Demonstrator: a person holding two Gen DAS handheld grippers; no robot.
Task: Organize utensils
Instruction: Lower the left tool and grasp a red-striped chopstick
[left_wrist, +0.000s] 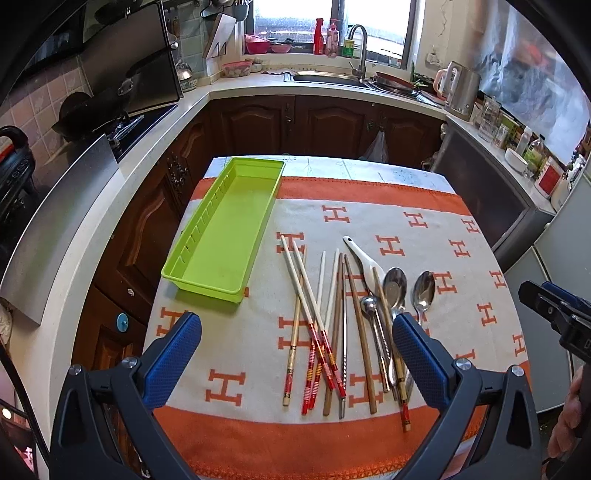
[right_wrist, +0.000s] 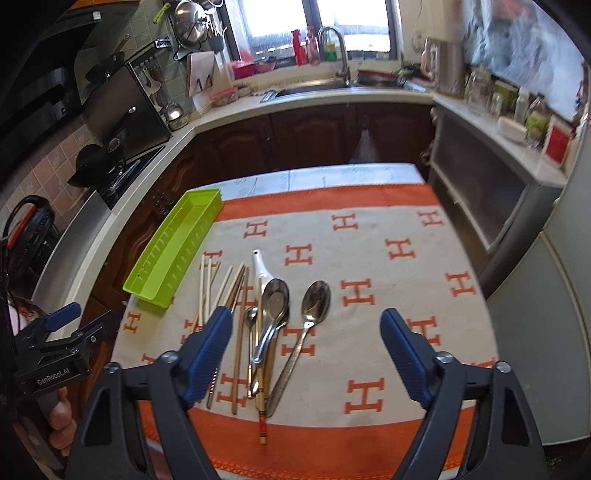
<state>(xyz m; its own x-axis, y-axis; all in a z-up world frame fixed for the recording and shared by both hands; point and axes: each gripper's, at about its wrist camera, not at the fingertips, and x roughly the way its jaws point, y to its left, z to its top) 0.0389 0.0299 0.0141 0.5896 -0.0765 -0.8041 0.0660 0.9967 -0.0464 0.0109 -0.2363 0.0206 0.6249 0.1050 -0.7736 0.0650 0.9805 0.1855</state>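
This is a kitchen with dark wooden cupboards, a sink under the window, and a small counter covered by a white and orange cloth with H shapes (left_wrist: 391, 245).

The left hand-held gripper (left_wrist: 297, 352) hangs over the near edge of the counter with its two blue fingers (left_wrist: 173, 354) spread wide and nothing between them. The right hand-held gripper (right_wrist: 306, 354) hangs just to its right, spread wide and empty too.

Right in front of the left one lies a loose bunch of long wooden and white chopsticks with red ends (left_wrist: 317, 332). They point from near to far. Beside them on the right are a white plastic soup spoon (left_wrist: 364, 260) and two shiny metal spoons (right_wrist: 316, 301), closer to the right hand-held gripper.

The long, empty, bright green plastic tray (left_wrist: 225, 229) sits far and to the left, also pointing near to far. I think the left hand is closer to the tray, so it may carry the chopsticks there.
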